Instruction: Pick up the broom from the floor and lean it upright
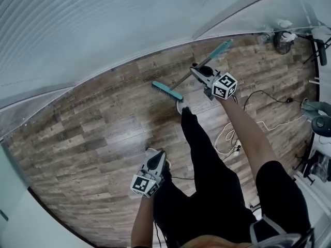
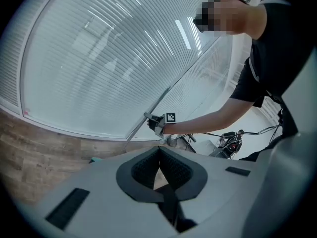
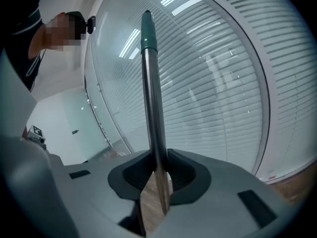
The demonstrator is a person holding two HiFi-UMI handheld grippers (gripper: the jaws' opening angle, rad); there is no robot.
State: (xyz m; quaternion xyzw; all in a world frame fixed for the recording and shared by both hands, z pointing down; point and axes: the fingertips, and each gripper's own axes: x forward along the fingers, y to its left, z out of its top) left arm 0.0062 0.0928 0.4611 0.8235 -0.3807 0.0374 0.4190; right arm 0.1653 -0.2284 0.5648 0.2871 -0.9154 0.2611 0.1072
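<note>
**dustpan_dan:** What have your grippers got hold of right now?

**me:** The right gripper (image 3: 157,158) is closed partway on the broom (image 3: 152,103). In the right gripper view the metal shaft runs straight up between the pads, with the teal grip (image 3: 148,33) at the far end. The left gripper (image 2: 159,156) is closed all the way with nothing in it, and I've got it down low by my left side (image 1: 157,159).

**dustpan_dan:** And where's the broom itself?

**me:** It's on a slant out in front of me. From the head view the teal brush head (image 1: 166,90) is at the low end, just beside the toe of my shoe (image 1: 182,109). I honestly can't tell if the bristles touch the wood floor (image 1: 93,123). The handle angles up and away through the right gripper (image 1: 196,70) toward the wall of white blinds (image 1: 103,25). There's a loose white cable (image 1: 225,138) on the boards to my right (well apart from the broom).
</note>
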